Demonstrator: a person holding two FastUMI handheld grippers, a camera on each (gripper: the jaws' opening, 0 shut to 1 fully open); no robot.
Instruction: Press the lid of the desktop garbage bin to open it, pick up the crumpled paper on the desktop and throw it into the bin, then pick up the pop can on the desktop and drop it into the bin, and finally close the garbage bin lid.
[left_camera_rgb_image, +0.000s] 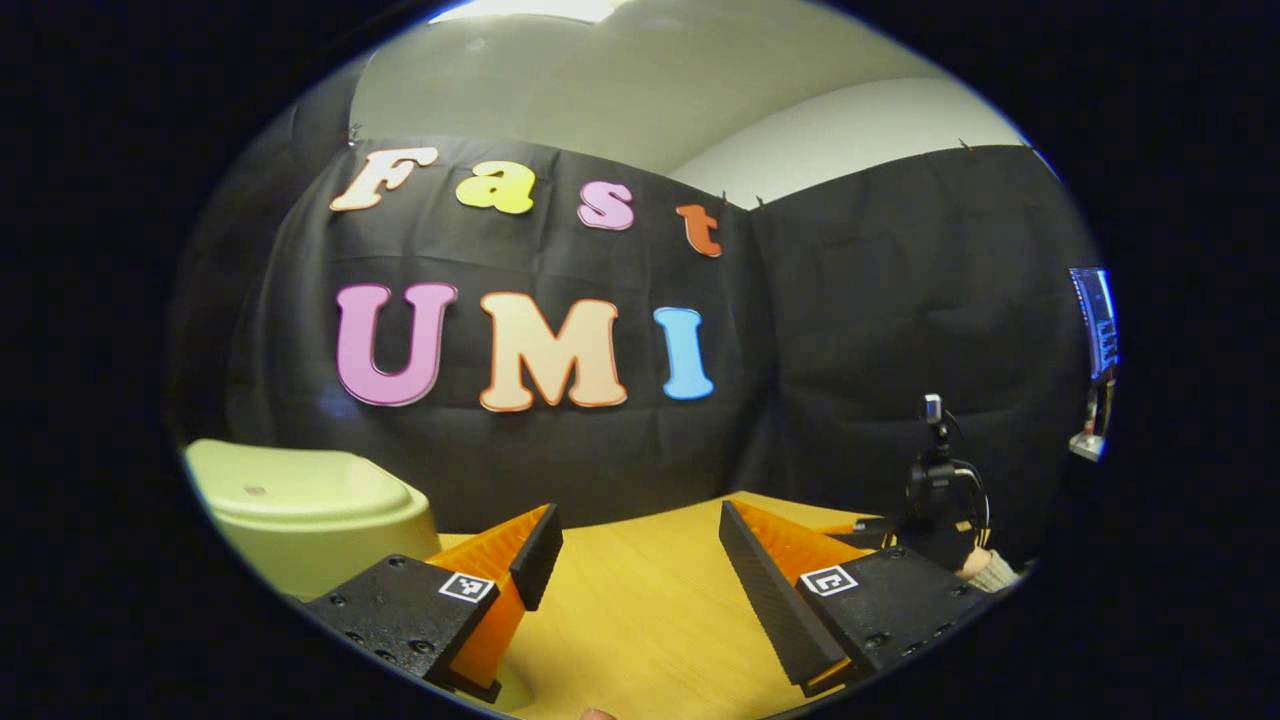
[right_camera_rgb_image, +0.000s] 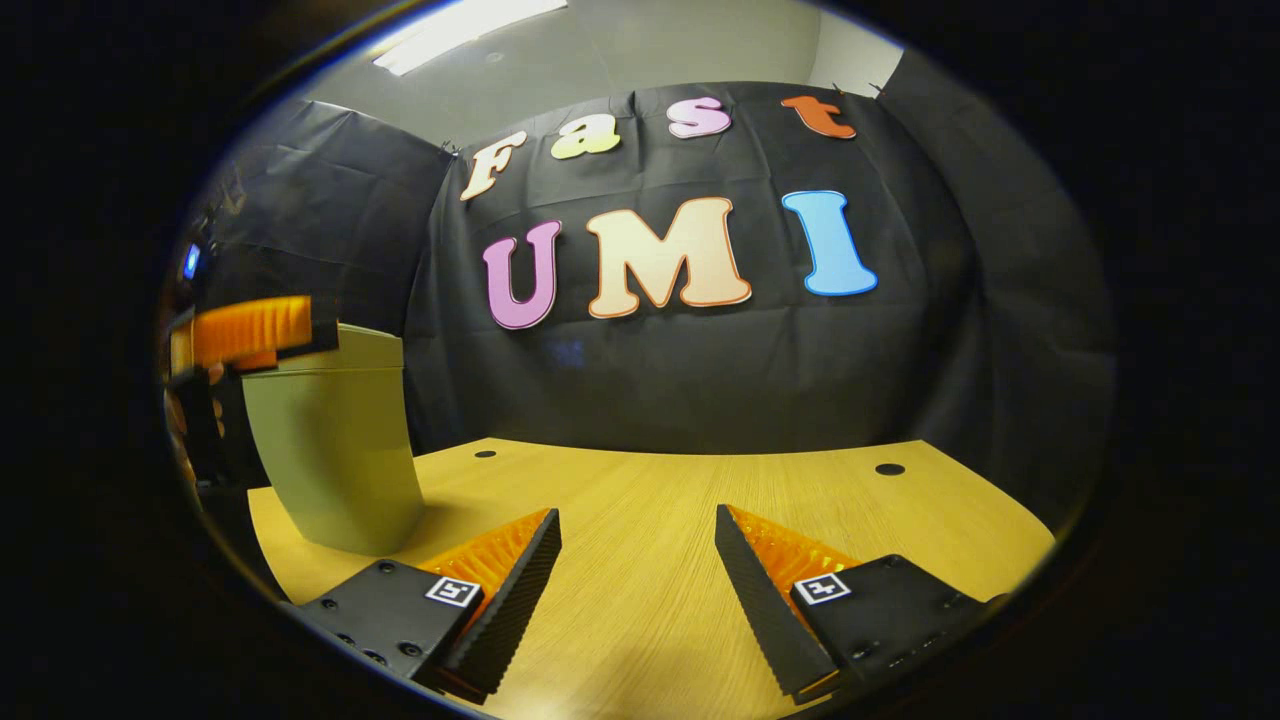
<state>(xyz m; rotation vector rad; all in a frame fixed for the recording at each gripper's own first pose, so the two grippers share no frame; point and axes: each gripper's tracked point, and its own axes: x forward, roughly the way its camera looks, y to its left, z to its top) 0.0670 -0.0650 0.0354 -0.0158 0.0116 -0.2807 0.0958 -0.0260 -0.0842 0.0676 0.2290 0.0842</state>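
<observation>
**A:** Where are your tools right now?

**B:** I'm holding both above the wooden desk. My left gripper has its fingers spread wide apart with nothing between them, just bare desktop showing through the gap. My right gripper is the same: fingers well apart, gripping nothing, pointing toward the far wall of black cloth.

**A:** And the garbage bin?

**B:** In the left gripper view the garbage bin sits at the near left, just beside my left finger; I'm looking across its pale green lid, which lies down flat on the body. In the right gripper view the bin stands on the left part of the desk, upright, its tall side facing me.

**A:** Can you see one tool from the other?

**B:** Yes. In the right gripper view my left gripper shows at the far left edge, up level with the top of the bin; whether it touches the lid I cannot tell. In the left gripper view my right gripper shows at the right, farther off, with a bit of my sleeve beside it.

**A:** Anything else on the desk?

**B:** Two small dark round holes near its far edge.
</observation>
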